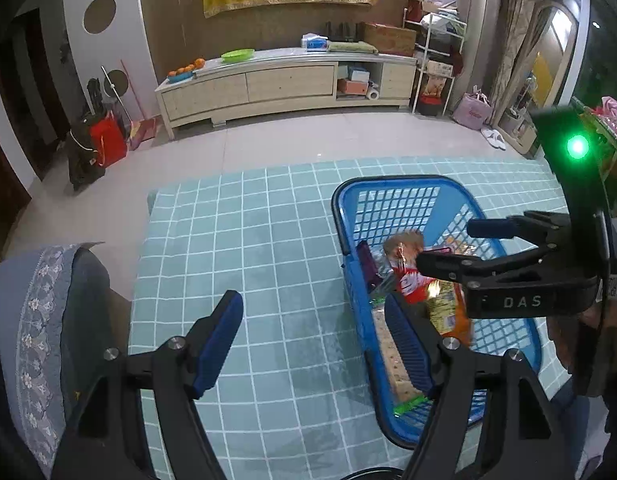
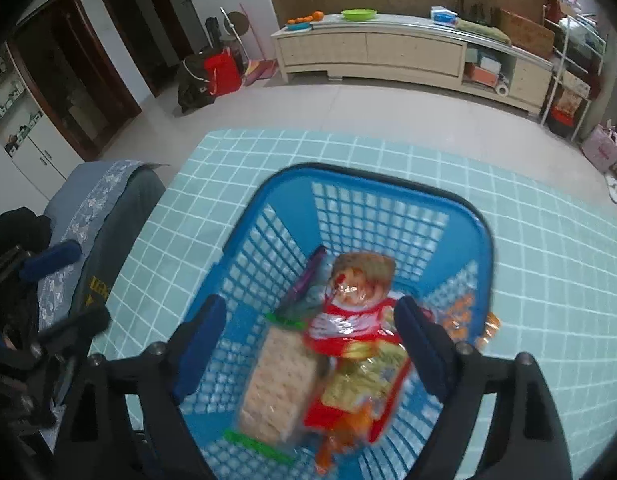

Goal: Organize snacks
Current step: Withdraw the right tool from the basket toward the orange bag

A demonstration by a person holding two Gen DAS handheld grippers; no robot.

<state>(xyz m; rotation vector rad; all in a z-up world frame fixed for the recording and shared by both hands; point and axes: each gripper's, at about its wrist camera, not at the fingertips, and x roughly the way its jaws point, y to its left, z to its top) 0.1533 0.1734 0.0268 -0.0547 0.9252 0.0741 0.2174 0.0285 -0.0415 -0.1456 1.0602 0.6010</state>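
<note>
- Right gripper (image 2: pixel 308 344) hangs over the blue basket (image 2: pixel 478 236), pointing steeply down into it. Its jaws stand wide apart, nothing pinched; the snacks lie loose beneath them.
- Straight under that gap: a clear pack of square crackers (image 2: pixel 278 392) with green ends, and a red-and-yellow snack bag (image 2: pixel 368 384) just beside it, the two touching.
- A bit further out past the fingertips there's a red bag with a cartoon face (image 2: pixel 358 284), and a purple packet (image 2: pixel 308 276) leaning on the basket's left wall. An orange packet (image 2: pixel 460 312) sits toward the right wall. The whole pile is a bit blurred, so labels are unreadable.
- Left gripper (image 1: pixel 314 344) is also spread, holding nothing. One finger is over bare tablecloth, the other is over the basket's near left rim, with the cracker pack just past it.
- From the left wrist view the right gripper comes in from the right side, above the basket, with a green light glowing on its body.
- Basket sits on a teal grid-pattern tablecloth (image 1: pixel 248 248).
- Off the left gripper's far side, a chair back with a blue lace cover (image 1: pixel 36 312).
- Way out back: a long low cabinet (image 1: pixel 288 84) against the wall.
</note>
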